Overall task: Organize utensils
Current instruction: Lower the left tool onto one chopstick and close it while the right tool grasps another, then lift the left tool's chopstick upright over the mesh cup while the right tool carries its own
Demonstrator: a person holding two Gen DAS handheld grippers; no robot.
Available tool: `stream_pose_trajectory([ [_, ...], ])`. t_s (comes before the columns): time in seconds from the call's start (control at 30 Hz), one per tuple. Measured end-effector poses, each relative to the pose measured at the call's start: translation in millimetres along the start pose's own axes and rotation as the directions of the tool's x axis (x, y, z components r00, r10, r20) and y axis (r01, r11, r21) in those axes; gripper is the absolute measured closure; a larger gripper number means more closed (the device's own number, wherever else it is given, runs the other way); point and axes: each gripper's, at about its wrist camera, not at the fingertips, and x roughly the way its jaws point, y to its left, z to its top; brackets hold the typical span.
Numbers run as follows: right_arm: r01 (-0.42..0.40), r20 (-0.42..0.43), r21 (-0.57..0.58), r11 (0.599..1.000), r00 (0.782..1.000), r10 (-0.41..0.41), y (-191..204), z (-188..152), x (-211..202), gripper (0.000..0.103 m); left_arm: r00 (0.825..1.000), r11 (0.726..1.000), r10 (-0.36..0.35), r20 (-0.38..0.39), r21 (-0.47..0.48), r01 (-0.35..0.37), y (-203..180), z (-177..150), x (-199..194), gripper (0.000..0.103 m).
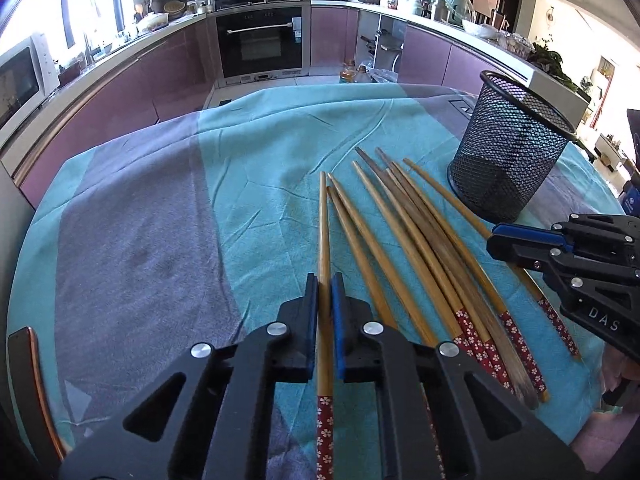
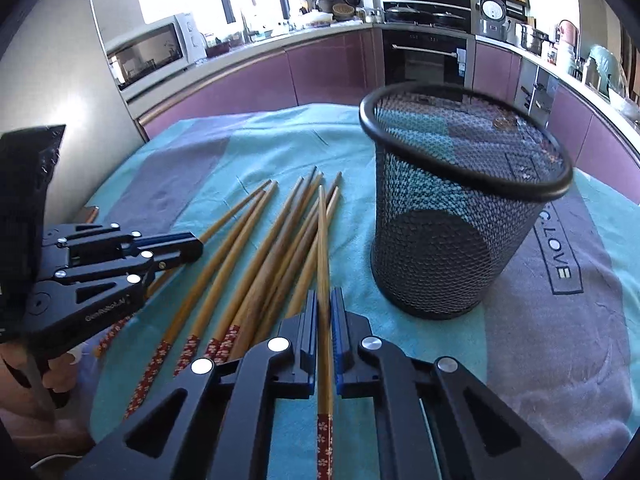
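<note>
Claws come first, one in each hand. The left claw (image 1: 324, 280) is squeezed tight on one chopstick (image 1: 324, 240), the one lying apart on the left edge of the bunch. Its red flowery end pokes back between the black arms. The right claw (image 2: 324, 296) is squeezed tight on another chopstick (image 2: 323, 248), which sticks out forward over the bunch. In the left view the right claw (image 1: 494, 240) shows at the right side, low over the sticks.

Under them lies a wrinkly cloth (image 1: 248, 148) in blue-green and grey, spread over the table. The other chopsticks (image 1: 408, 220) lie on it in a loose fan, some crossing, with thin tips pointing away and red ends near the claws.

Just beside the bunch, on the right, stands a black wire cup (image 2: 460, 216), upright and with nothing in it. Grey letters (image 2: 554, 252) are printed on the cloth next to it.

Farther off are purple cupboards (image 1: 332, 36), a black oven (image 1: 260, 40) and a white microwave (image 2: 152, 52) by a bright window.
</note>
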Motion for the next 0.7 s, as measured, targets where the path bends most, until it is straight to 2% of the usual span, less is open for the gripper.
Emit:
stream_pose_trajectory([
  [0.17,-0.066,0.057,-0.002,0.998,0.996,0.066,-2.4,3.1,-23.5,0.097,0.999,1.000,-0.025,0.046,-0.008,0.026,1.2,5.3,-24.1,0.095],
  [0.3,-0.144,0.119,0.014,0.989,0.983,0.141,-8.1,8.3,-46.1,0.097,0.990,0.995,-0.099,0.103,-0.004,0.100,1.8,15.5,-52.7,0.095],
  [0.37,-0.152,0.152,0.010,0.988,0.977,0.149,-10.5,10.6,-57.8,0.097,0.984,0.993,-0.120,0.131,0.007,0.120,2.0,18.7,-66.0,0.095],
  [0.5,-0.173,0.209,0.012,0.985,0.964,0.166,-12.8,17.8,-76.0,0.097,0.964,0.983,-0.185,0.188,0.022,0.184,-0.4,25.0,-94.7,0.095],
  [0.7,-0.187,0.299,0.001,0.982,0.937,0.178,-21.8,30.2,-104.2,0.097,0.931,0.970,-0.241,0.274,0.032,0.242,-5.3,33.6,-139.5,0.096],
])
